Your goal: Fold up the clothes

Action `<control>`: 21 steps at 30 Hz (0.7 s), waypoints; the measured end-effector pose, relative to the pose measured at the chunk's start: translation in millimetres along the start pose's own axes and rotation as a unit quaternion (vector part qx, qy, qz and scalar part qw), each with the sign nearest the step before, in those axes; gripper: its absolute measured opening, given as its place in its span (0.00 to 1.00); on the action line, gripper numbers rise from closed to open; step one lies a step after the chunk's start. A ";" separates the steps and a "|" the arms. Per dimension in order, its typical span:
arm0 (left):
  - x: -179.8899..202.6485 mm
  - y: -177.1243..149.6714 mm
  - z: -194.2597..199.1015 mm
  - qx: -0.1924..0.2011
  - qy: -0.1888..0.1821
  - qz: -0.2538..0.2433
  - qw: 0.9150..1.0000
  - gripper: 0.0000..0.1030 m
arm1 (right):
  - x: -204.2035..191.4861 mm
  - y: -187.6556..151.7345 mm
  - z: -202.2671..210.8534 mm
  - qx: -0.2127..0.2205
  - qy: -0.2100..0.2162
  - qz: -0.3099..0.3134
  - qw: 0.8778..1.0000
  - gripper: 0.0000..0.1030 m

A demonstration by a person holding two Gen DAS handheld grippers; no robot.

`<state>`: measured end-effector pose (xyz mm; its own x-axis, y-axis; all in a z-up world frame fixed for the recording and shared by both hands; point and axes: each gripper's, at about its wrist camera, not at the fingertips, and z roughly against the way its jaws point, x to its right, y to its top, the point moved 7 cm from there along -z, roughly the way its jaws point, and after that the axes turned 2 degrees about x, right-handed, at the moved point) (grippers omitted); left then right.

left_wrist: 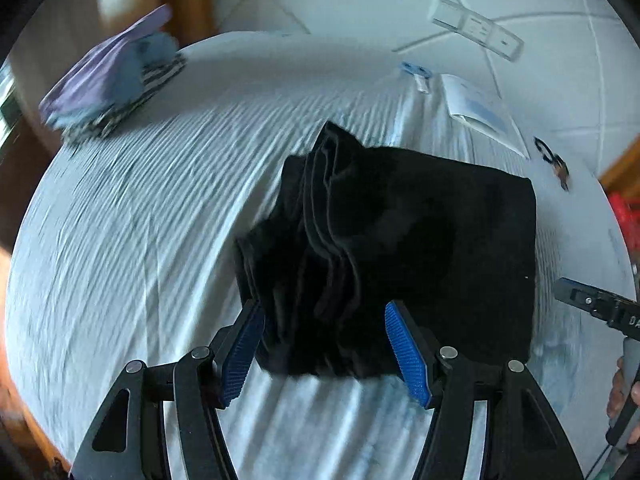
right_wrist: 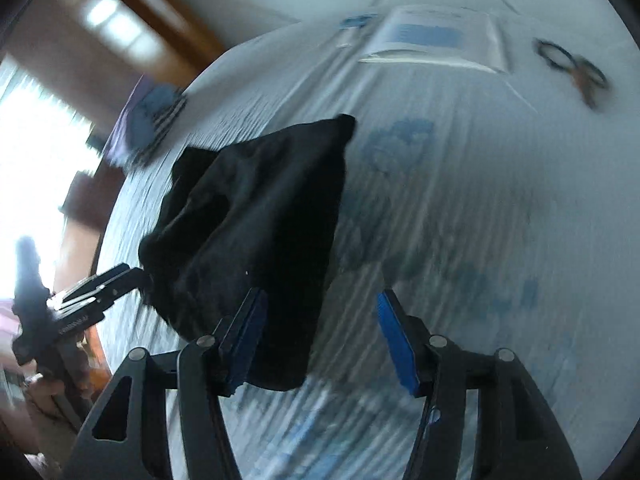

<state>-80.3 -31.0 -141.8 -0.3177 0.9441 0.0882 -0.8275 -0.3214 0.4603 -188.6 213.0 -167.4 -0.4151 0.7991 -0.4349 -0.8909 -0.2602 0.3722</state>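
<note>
Left wrist view: our fingers (left_wrist: 324,354) gape around the black garment (left_wrist: 400,256); folded clothes (left_wrist: 108,80) and booklet (left_wrist: 480,112) lie on the tabletop (left_wrist: 140,240).

Garment (left_wrist: 420,248) ahead of the fingers: plain black, no pattern. Cloth on the table (left_wrist: 132,248): pale blue-white, fine ribbed stripes; faint blue print (right_wrist: 404,140) beyond the right fingers. Finger pads (left_wrist: 242,354): bright blue, ridged, on black frames. Pile of clothes (left_wrist: 108,80) far left of the left fingers: lilac over blue over black-and-white stripes. Packet (left_wrist: 476,110) far ahead, right: white with blue panel. Scissors (right_wrist: 572,66): black handles.
</note>
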 end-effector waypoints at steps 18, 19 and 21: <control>6.8 9.0 -29.5 -0.047 -0.112 -0.032 0.992 0.14 | -21.7 -23.8 -35.7 0.024 -0.044 -0.110 0.993 0.67; 1.2 8.6 -22.3 -0.041 -0.107 -0.031 0.993 0.14 | -24.9 -24.7 -35.8 0.022 -0.042 -0.107 0.993 0.43; -9.2 4.8 -17.1 -0.037 -0.092 -0.034 0.995 0.14 | -25.5 -29.0 -40.6 0.011 -0.043 -0.103 0.994 0.41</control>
<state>-89.3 -42.6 -155.5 -0.1757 0.9591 0.2220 -0.8782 -0.2545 0.4049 -159.7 178.2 -200.4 -0.2068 0.8781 -0.4315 -0.9505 -0.0758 0.3014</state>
